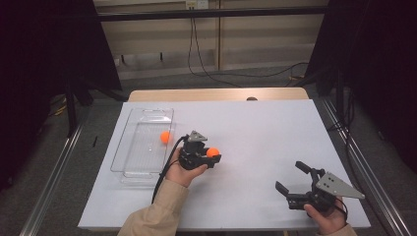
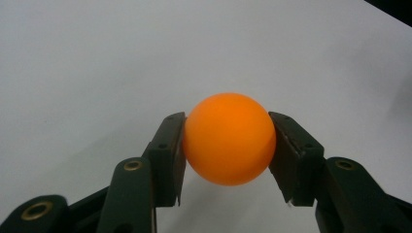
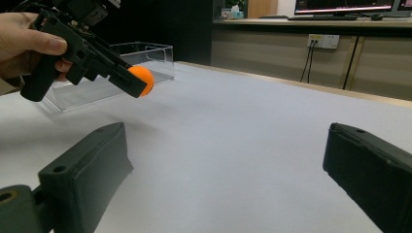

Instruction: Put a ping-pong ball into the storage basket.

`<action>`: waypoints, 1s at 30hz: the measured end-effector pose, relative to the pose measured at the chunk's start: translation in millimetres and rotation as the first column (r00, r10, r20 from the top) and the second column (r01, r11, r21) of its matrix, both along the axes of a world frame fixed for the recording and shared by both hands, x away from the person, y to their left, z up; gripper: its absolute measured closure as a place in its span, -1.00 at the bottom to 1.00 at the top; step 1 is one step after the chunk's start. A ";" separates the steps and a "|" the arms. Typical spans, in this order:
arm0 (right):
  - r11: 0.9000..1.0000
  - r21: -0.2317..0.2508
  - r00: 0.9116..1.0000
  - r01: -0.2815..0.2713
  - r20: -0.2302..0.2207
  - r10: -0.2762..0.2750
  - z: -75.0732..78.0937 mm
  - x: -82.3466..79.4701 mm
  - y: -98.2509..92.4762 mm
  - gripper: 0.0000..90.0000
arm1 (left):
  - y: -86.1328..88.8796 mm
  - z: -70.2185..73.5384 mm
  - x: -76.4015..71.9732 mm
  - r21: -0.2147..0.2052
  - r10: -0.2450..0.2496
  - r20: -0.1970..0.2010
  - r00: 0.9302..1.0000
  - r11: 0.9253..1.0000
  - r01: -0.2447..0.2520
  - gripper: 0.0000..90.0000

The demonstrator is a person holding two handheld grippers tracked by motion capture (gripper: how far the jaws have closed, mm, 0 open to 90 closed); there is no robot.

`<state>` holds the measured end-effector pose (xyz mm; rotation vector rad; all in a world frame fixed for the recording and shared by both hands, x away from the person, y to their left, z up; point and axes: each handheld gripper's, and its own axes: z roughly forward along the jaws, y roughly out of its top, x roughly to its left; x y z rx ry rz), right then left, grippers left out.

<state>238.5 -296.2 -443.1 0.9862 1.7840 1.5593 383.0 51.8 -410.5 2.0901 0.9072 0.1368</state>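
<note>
My left gripper (image 1: pixel 212 154) is shut on an orange ball (image 1: pixel 212 152), held just above the white table right of the clear tray. The left gripper view has the ball (image 2: pixel 228 139) pinched between the two black pads (image 2: pixel 167 155). From the right gripper view the same ball (image 3: pixel 142 79) hangs at the tip of the left gripper (image 3: pixel 138 83), off the table surface. A second orange ball (image 1: pixel 165 137) lies inside the clear plastic tray (image 1: pixel 129 169). My right gripper (image 1: pixel 292 178) stands open near the front right, nothing between its jaws.
The white table sheet (image 1: pixel 265 128) spreads wide between the two grippers. A wooden strip (image 1: pixel 216 94) edges the far side. Cables (image 1: pixel 206 69) trail on the floor behind. Dark curtains flank both sides. A metal rail (image 1: pixel 49 182) runs along the left.
</note>
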 end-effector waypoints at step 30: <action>1.000 -0.001 1.000 -0.005 0.002 0.005 0.4 0.1 0.5 -0.95 | 19.2 5.7 -4.7 -0.015 0.044 0.006 0.999 0.999 -0.043 0.13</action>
